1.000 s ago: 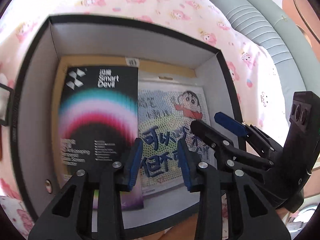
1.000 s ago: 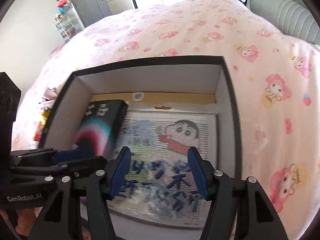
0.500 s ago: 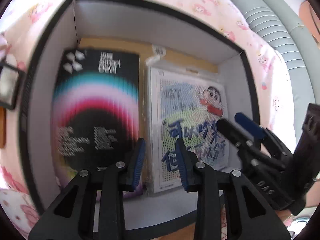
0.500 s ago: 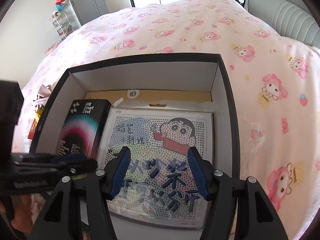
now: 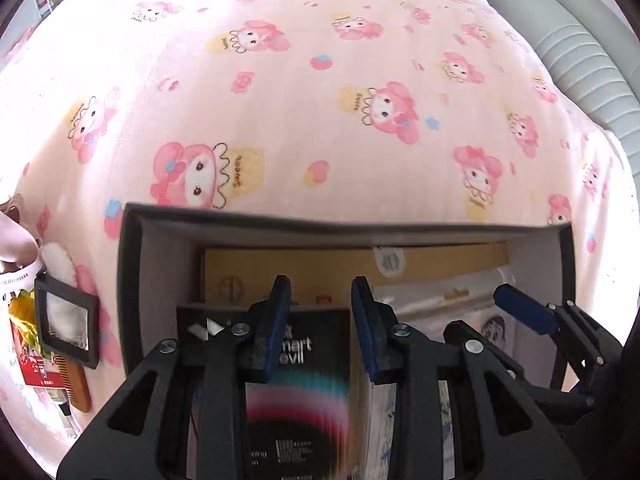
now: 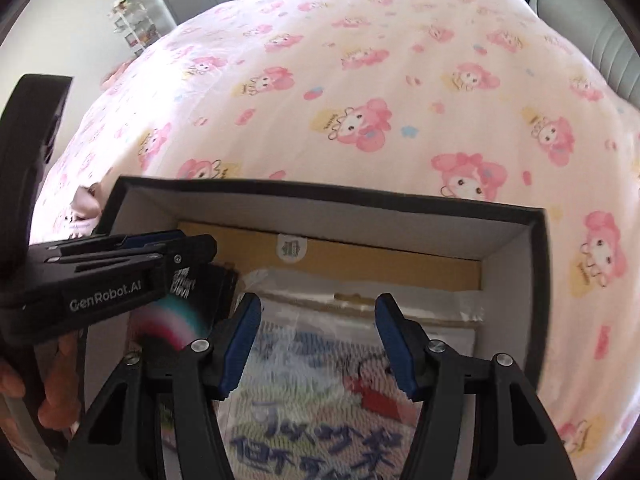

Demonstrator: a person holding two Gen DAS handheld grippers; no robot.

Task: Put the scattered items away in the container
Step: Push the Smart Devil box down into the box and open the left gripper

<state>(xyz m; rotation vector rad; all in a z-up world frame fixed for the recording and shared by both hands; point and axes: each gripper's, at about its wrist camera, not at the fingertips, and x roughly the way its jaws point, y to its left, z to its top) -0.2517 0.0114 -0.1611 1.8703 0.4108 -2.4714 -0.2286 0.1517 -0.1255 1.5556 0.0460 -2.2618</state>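
The container is a black-rimmed box [image 5: 320,224] with white walls, lying on the bed; its far rim [image 6: 320,194] also shows in the right wrist view. Inside lie a black "Smart Devil" box [image 5: 298,360] on the left, a bagged cartoon bead sheet [image 6: 320,400] on the right and a brown card [image 6: 380,258] beneath both. My left gripper [image 5: 320,308] hovers open over the black box with nothing between its blue pads. Over the bead sheet, my right gripper [image 6: 318,334] stands wide open and empty. Each gripper shows at the other view's edge.
Pink cartoon bedspread [image 5: 280,100] fills the far half of both views. Left of the box lie a small black-framed item [image 5: 66,320], a wooden comb [image 5: 78,388], a red packet [image 5: 36,368] and a white fluffy thing [image 5: 60,260]. A grey padded headboard [image 5: 580,40] stands at the right.
Both views have swung up and away: the box has dropped to the lower half and far more bedspread shows. Both grippers stay empty, with their jaws about as wide as before.
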